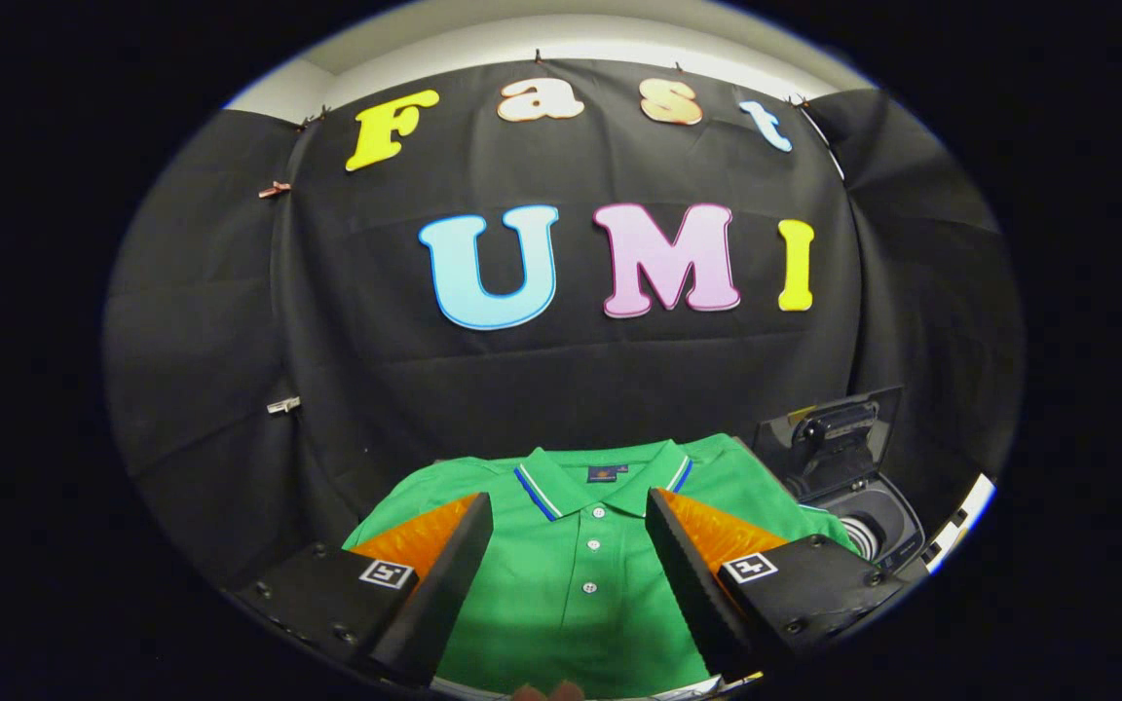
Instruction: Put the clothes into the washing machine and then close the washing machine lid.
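Green knit polo shirt (576,584) lies flat between and beyond the fingers, buttoned placket, striped collar | gripper (569,511) spread wide, clamping nothing | washing machine (858,506) just beside shirt's far corner, dark lid (829,438) raised, round drum visible

A staged recording booth, not a lived-in home. Black cloth wall (561,370) is clipped up beneath a pale ceiling strip. Right of the green polo shirt (580,574) stands a washing machine (863,506), lid (829,438) raised.
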The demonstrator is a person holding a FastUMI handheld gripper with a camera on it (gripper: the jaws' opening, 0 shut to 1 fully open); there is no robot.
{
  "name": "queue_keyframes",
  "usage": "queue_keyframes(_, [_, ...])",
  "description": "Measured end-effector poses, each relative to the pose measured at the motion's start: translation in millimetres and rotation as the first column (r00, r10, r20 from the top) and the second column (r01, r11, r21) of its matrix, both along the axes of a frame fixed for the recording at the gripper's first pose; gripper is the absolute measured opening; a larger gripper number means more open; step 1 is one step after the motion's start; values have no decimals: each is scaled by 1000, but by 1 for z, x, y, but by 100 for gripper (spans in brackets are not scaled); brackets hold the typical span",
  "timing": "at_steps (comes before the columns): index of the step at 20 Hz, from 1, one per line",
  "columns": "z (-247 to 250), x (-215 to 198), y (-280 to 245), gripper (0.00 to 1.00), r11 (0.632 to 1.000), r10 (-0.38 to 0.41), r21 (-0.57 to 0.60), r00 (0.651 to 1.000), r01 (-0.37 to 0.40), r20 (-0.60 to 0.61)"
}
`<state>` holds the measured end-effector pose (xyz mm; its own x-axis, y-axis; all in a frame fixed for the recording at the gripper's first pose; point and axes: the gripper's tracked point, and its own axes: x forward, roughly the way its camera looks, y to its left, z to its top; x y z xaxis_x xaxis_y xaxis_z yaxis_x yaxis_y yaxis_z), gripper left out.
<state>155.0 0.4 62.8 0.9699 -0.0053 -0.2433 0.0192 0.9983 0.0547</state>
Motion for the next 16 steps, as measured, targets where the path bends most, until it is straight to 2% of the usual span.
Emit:
queue_keyframes(5, [-39,26,-20,99,997,-30,-72,975,15,-221])
queue_keyframes(8, [-46,29,-24,99,999,-35,-47,955,23,-294])
queue_keyframes(12, [-63,36,-27,99,1000,-30,-9,911,29,-412])
queue_keyframes(16, [-85,31,-34,99,999,-38,-52,863,13,-503])
